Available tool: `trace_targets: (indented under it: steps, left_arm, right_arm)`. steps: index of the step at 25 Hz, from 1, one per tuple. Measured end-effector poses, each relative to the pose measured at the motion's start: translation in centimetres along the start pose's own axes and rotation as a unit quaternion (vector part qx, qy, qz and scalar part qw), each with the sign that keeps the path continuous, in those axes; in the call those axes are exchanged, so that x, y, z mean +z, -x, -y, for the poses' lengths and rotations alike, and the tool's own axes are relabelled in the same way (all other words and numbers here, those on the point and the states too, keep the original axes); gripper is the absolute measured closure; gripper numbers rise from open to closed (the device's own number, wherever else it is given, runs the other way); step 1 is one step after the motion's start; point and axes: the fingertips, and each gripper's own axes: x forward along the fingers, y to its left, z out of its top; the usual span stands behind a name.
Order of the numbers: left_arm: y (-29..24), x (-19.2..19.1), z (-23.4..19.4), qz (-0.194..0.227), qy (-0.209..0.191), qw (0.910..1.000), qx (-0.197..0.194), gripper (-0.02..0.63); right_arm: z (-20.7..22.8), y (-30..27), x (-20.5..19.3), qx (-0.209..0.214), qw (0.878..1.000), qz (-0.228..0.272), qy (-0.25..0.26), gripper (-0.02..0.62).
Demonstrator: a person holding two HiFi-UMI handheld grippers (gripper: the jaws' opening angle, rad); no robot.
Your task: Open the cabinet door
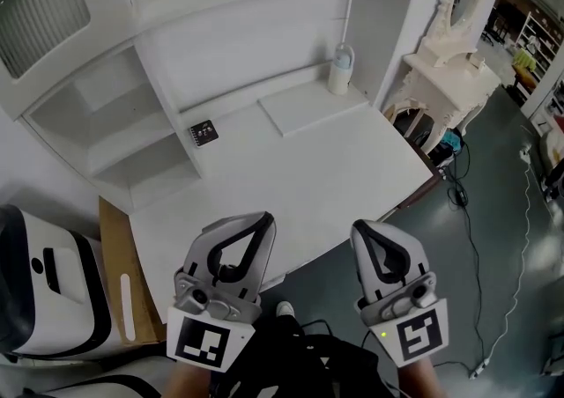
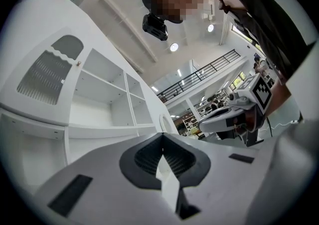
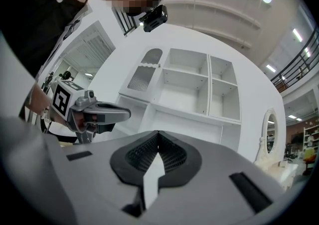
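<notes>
The white cabinet door (image 1: 35,9) with a ribbed panel closes the top left compartment of the hutch above the desk (image 1: 291,176). In the left gripper view the door (image 2: 47,77) shows a small knob (image 2: 78,62) on its right edge, and the right gripper view has the door (image 3: 142,74) far ahead. My left gripper (image 1: 261,218) and right gripper (image 1: 361,227) hover side by side over the desk's near edge, well short of the door. Both have their jaws shut together with nothing between them. Each gripper view shows the other gripper off to the side.
A white bottle (image 1: 340,69), a flat white board (image 1: 308,106) and a small black card (image 1: 204,133) lie on the desk. An ornate white vanity with a mirror (image 1: 449,62) stands to the right, a white appliance (image 1: 44,282) to the left, cables (image 1: 520,238) on the floor.
</notes>
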Motion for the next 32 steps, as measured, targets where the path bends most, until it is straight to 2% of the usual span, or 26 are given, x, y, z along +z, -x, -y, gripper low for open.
trace_targets:
  steps: [8,21,32]
  left_arm:
    - [-2.0,-1.7,-3.0,0.004,-0.004,0.9999,0.013,0.606]
    - [-1.4,-2.7,-5.3,-0.012,-0.01,0.9985,0.053,0.606]
    - [-0.5,-3.1,-8.1,-0.039,-0.031,0.9926,0.111,0.606]
  right_arm:
    - [1.1,-3.6,-0.8,0.008,1.0,0.008,0.003,0.597]
    - [0.8,-6.2,-0.9,0.042,0.999,0.018,0.002,0.597]
    - [-0.3,-10.4,-0.9,0.116,0.993,0.035,-0.004,0.597]
